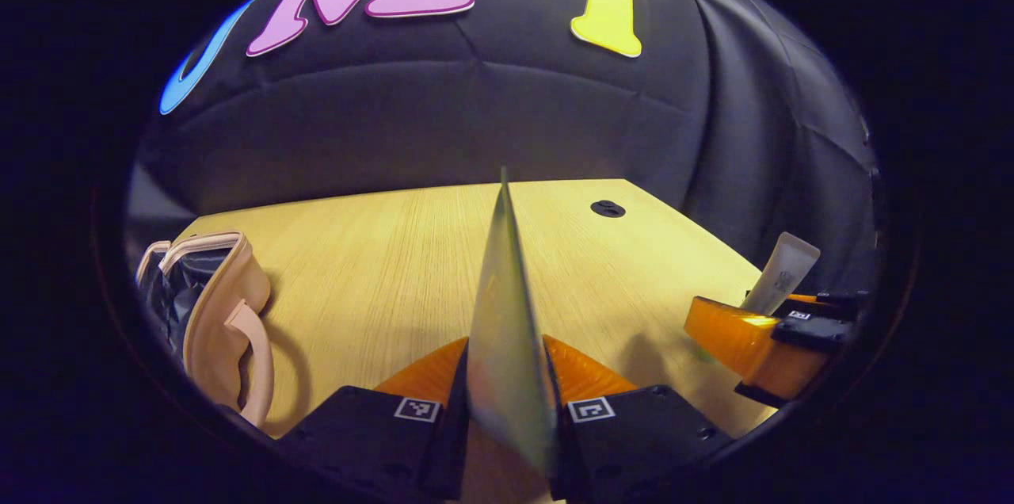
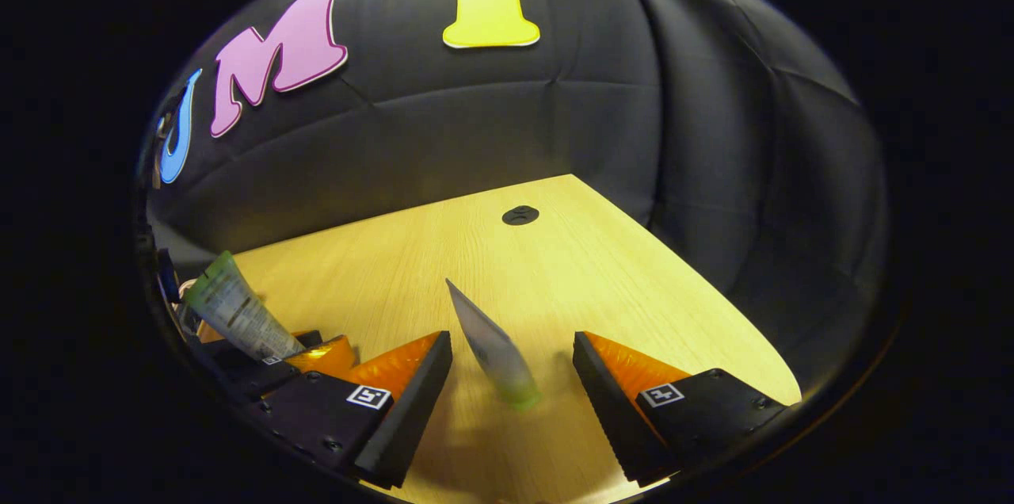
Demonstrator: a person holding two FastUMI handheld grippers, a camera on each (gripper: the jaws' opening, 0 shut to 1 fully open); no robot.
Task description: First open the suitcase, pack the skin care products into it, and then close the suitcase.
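We find the left gripper (image 1: 507, 409) clamped on a skin care tube (image 1: 505, 330), both fingers pressed against its flat sides. In the left gripper view the tube shows edge-on, its long axis running away from the camera along the fingers, the thin crimped end pointing far toward the booth wall and the thicker end lost between the fingers near the lens. It is held above the wooden table (image 1: 380, 250), not resting on it. The suitcase (image 1: 214, 314), pale pink with a curved handle, stands at the near left of that view with its lid ajar and a dark lining visible inside. In the right gripper view the right gripper (image 2: 512, 389) stands with its jaws spread wide, neither finger touching anything. Between them a second tube (image 2: 493, 345) is blurred; its long axis is tilted, the flat crimped end up and toward the far left, the green cap end down and near. We cannot tell whether it touches the table. That tube appears again at the far right of the left gripper view. A dark round grommet (image 2: 520, 215) sits in the far part of the table.
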